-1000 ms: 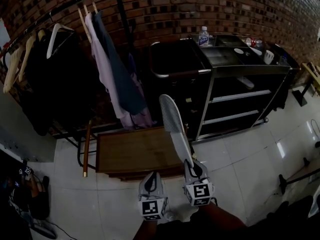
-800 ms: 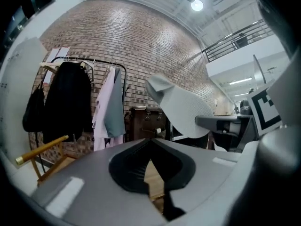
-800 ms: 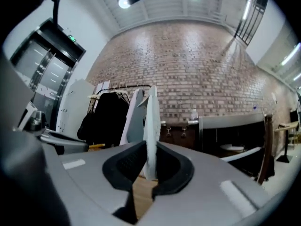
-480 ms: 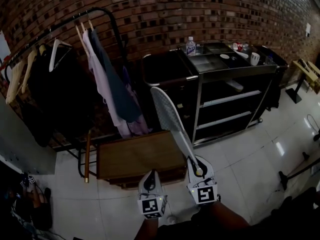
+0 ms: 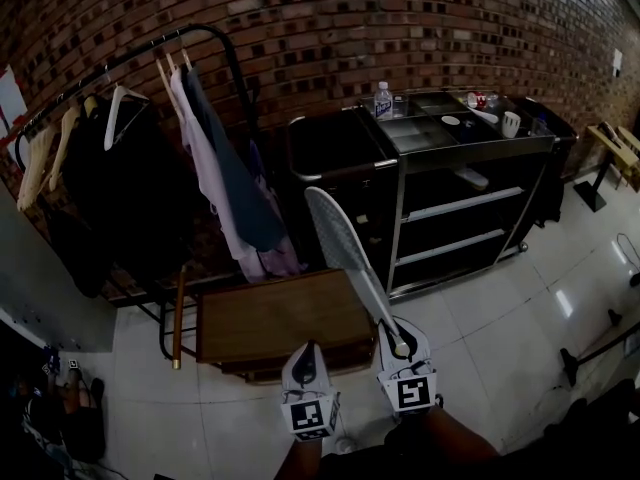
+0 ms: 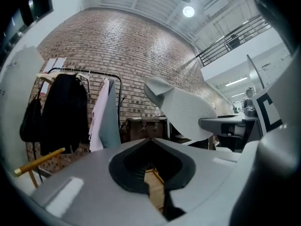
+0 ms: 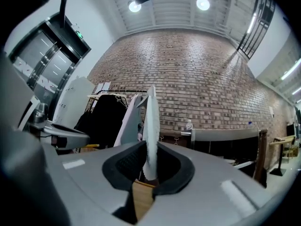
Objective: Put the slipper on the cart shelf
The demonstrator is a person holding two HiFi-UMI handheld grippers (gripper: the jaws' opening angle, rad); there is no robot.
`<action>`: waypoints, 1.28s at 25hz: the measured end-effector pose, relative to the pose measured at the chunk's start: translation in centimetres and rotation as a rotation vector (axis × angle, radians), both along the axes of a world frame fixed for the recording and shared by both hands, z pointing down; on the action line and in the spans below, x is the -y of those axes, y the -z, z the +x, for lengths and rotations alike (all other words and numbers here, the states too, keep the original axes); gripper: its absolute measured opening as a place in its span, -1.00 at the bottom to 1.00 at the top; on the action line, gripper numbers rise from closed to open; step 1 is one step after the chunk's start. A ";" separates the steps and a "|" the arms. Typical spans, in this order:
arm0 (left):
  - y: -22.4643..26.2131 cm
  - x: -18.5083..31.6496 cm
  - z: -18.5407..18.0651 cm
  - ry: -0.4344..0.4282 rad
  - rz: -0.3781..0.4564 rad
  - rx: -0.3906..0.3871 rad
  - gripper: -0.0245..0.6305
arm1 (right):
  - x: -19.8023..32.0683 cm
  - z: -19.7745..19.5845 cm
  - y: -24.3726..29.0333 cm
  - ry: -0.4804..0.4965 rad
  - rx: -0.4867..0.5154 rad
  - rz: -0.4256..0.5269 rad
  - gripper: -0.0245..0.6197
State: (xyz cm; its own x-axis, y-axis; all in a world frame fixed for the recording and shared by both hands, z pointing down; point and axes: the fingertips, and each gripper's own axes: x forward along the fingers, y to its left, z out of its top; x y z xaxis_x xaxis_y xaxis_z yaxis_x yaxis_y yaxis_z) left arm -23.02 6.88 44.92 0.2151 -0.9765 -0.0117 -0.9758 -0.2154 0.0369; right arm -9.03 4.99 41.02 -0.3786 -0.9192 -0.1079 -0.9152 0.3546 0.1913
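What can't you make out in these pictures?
Head view: on the cart, the lower shelves are too dark to show contents.
Head view: things beside the bottle on top are too small to name.
Right gripper view: the slipper shows edge-on only; its held end is hidden inside the right gripper.

Right hand-held gripper [image 5: 399, 345] and its slipper [image 5: 345, 243] have come up: the toe is now closer to the cart [image 5: 470, 144] handle rail at frame centre. Left hand-held gripper [image 5: 305, 356] is slightly higher. Cart, bottle [image 5: 382, 99] and clothes rack [image 5: 200, 33] sit lower in frame.
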 end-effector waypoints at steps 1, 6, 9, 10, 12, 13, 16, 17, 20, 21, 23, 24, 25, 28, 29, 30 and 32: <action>-0.2 0.1 0.1 0.004 -0.005 -0.003 -0.88 | 0.1 0.0 -0.2 0.004 -0.005 0.001 -0.78; -0.5 1.0 1.6 -0.008 -0.016 0.000 -0.88 | 0.9 1.1 -1.3 -0.001 -0.018 -0.028 -0.78; -0.4 2.2 3.0 -0.019 -0.013 -0.004 -0.88 | 2.0 2.6 -1.8 -0.017 -0.029 -0.050 -0.78; -0.4 2.7 3.4 -0.022 -0.013 -0.005 -0.88 | 2.4 3.2 -2.1 -0.022 -0.030 -0.056 -0.78; -1.2 3.9 4.8 -0.035 -0.030 -0.001 -0.88 | 3.5 4.7 -2.7 -0.034 -0.040 -0.065 -0.78; -1.4 4.6 5.7 -0.047 -0.035 -0.001 -0.88 | 4.1 5.7 -2.9 -0.042 -0.050 -0.066 -0.78; -1.9 6.5 8.0 -0.068 -0.047 -0.002 -0.88 | 5.9 8.4 -3.6 -0.059 -0.092 -0.072 -0.78; -2.3 7.0 8.8 -0.070 -0.053 -0.006 -0.88 | 6.3 9.3 -3.9 -0.061 -0.102 -0.075 -0.78; -2.7 8.7 12.4 -0.092 -0.066 -0.041 -0.88 | 7.5 13.4 -4.8 -0.087 -0.142 -0.106 -0.78; -2.5 9.4 13.3 -0.096 -0.070 -0.047 -0.88 | 8.1 14.6 -5.0 -0.096 -0.154 -0.119 -0.78; -2.2 10.9 14.9 -0.098 -0.082 -0.054 -0.88 | 9.2 16.6 -5.5 -0.113 -0.170 -0.152 -0.78; -2.1 11.8 15.7 -0.100 -0.085 -0.058 -0.87 | 9.8 17.6 -5.8 -0.122 -0.178 -0.171 -0.78; -1.7 12.8 16.6 -0.105 -0.082 -0.062 -0.88 | 10.4 18.6 -6.1 -0.129 -0.186 -0.187 -0.78; -1.5 15.8 19.0 -0.111 -0.079 -0.061 -0.88 | 12.7 21.4 -7.4 -0.142 -0.208 -0.222 -0.78; -1.6 16.6 19.7 -0.113 -0.083 -0.058 -0.88 | 13.2 22.2 -8.0 -0.149 -0.206 -0.236 -0.77; -1.9 17.2 20.4 -0.116 -0.088 -0.055 -0.87 | 13.6 23.1 -8.6 -0.156 -0.197 -0.251 -0.78; -2.6 18.3 21.5 -0.118 -0.099 -0.045 -0.87 | 14.4 24.8 -9.8 -0.168 -0.176 -0.276 -0.77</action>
